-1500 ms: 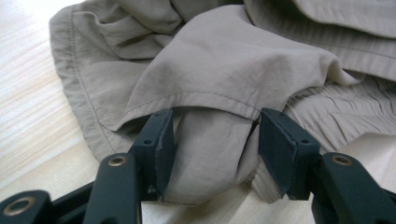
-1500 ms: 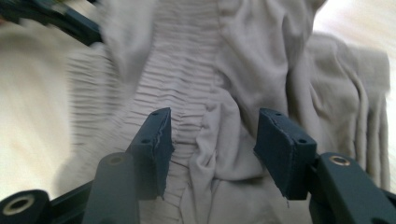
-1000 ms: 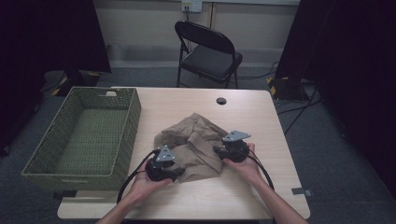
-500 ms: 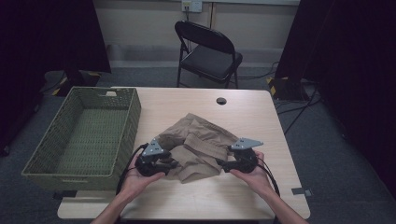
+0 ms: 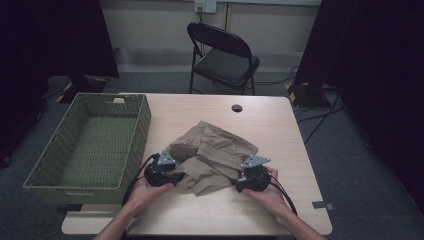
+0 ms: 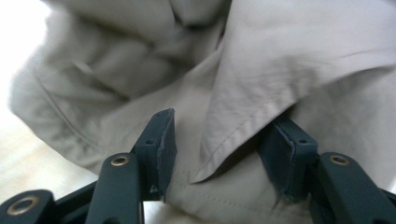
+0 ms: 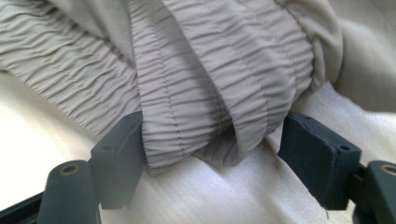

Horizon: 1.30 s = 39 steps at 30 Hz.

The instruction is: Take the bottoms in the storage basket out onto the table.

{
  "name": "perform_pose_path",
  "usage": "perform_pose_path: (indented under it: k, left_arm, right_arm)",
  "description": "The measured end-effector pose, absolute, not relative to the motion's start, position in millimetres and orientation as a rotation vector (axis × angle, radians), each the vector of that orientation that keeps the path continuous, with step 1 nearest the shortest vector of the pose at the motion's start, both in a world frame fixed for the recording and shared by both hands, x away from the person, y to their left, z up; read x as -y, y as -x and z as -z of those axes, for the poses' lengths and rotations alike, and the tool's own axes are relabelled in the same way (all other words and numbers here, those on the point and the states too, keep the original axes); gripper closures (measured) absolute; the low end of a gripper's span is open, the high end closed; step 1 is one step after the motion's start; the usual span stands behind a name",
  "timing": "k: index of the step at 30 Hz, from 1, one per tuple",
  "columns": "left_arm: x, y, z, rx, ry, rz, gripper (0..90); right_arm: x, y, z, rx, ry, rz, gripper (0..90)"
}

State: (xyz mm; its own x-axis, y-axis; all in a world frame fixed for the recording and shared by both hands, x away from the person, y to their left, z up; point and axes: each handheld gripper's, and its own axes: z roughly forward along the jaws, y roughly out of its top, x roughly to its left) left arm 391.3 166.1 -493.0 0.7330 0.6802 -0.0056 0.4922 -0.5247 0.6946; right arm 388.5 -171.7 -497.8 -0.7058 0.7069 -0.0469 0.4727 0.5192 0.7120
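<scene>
On the worktop [image 5: 280, 125] we count one tan garment [image 5: 212, 157], one basket [image 5: 90, 145], two grippers. Left gripper [image 5: 176, 176] jaws straddle a hem, grip unclear; right gripper [image 5: 239, 184] jaws, just opening, straddle the waistband unpressed. Both hands sit nearer us than before.

Dim rm: black folding chair [image 5: 223, 55] by pale wall [image 5: 150, 22], grey carpet [image 5: 350, 150], dark curtains [image 5: 375, 60].

Garment [image 6: 261, 60] beyond the left gripper [image 6: 224, 154] cut off by every frame edge, jaw bases cropped below, cloth nearest the lens blurred.
</scene>
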Motion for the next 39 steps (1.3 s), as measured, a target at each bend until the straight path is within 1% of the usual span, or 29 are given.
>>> perform_pose_path:
  k: [1,3,11,14,16,20,23,24,26,29,31,32,33,36,39]
  left_arm:
    - [-165,-391,492,-0.882,-2.236,-0.348,46.8]
    - [-161,-389,493,-0.861,-2.24,-0.351,47.3]
    - [-131,-371,493,-0.73,-2.276,-0.277,47.7]
    - [-124,-367,488,-0.693,-2.295,-0.256,48.4]
    - [-126,-366,481,-0.688,-2.264,-0.265,48.5]
    - [-138,-369,460,-0.711,-2.165,-0.293,49.7]
    - [-146,-373,447,-0.747,-2.096,-0.347,50.1]
    - [-148,-375,445,-0.757,-2.092,-0.368,50.1]
    - [-151,-380,440,-0.778,-2.101,-0.436,49.2]
    - [-155,-395,435,-0.821,-2.047,-0.461,49.9]
    - [-151,-404,436,-0.825,-2.049,-0.505,49.5]
    - [-149,-409,439,-0.838,-2.047,-0.501,48.8]
    - [-146,-413,442,-0.85,-2.05,-0.487,48.4]
    - [-142,-424,455,-0.885,-2.065,-0.497,47.3]
    - [-142,-427,471,-0.899,-2.138,-0.49,47.3]
  right_arm:
    - [173,-391,498,-2.426,-0.999,-0.995,25.0]
    - [178,-396,497,-2.381,-1.024,-0.998,32.8]
    - [199,-420,497,-2.258,-1.135,-0.935,38.8]
    - [203,-419,491,-2.243,-1.152,-0.983,40.0]
    - [202,-413,484,-2.242,-1.137,-1.021,42.5]
    - [194,-397,468,-2.247,-1.09,-1.177,51.0]
    - [178,-389,463,-2.303,-1.014,-1.236,58.7]
    - [171,-386,462,-2.337,-0.978,-1.26,62.9]
    - [154,-382,464,-2.392,-0.889,-1.261,66.4]
    - [131,-378,471,-2.471,-0.82,-1.261,66.3]
    - [121,-376,479,-2.509,-0.785,-1.211,65.6]
    - [119,-376,483,-2.522,-0.765,-1.168,65.6]
    - [118,-376,486,-2.545,-0.763,-1.145,65.7]
    - [124,-377,493,-2.562,-0.75,-1.126,65.9]
    - [134,-377,491,-2.571,-0.76,-1.082,65.8]
